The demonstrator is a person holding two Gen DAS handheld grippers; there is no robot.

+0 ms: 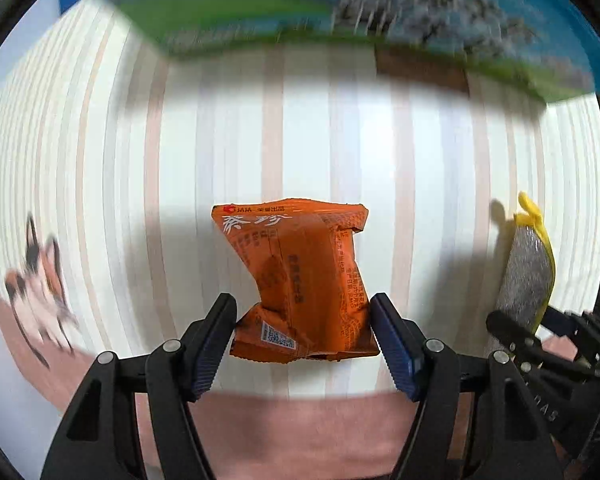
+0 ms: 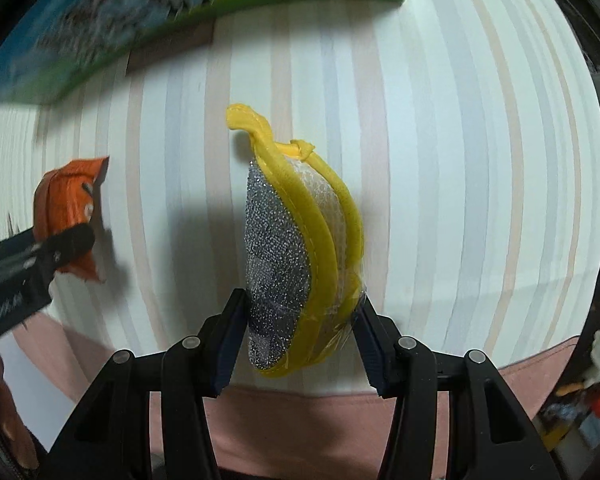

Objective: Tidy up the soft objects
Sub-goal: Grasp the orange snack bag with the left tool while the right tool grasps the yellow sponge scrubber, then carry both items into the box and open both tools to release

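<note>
My left gripper [image 1: 303, 320] is shut on an orange snack packet [image 1: 300, 276], which it holds above the striped tablecloth [image 1: 140, 160]. My right gripper [image 2: 300, 320] is shut on a yellow-edged scrubbing sponge with a silver glitter face [image 2: 296, 248], wrapped in clear film, also held above the cloth. In the left wrist view the sponge [image 1: 526, 268] and the right gripper show at the right edge. In the right wrist view the orange packet [image 2: 70, 208] and a left gripper finger [image 2: 66, 244] show at the left.
A box printed with a landscape picture [image 1: 300, 4] stands at the back of the table; it also shows in the right wrist view [image 2: 140, 12]. A pink cloth with a cat print [image 1: 40, 280] lies at the near left. Clutter sits beyond the table's right edge [image 2: 596, 384].
</note>
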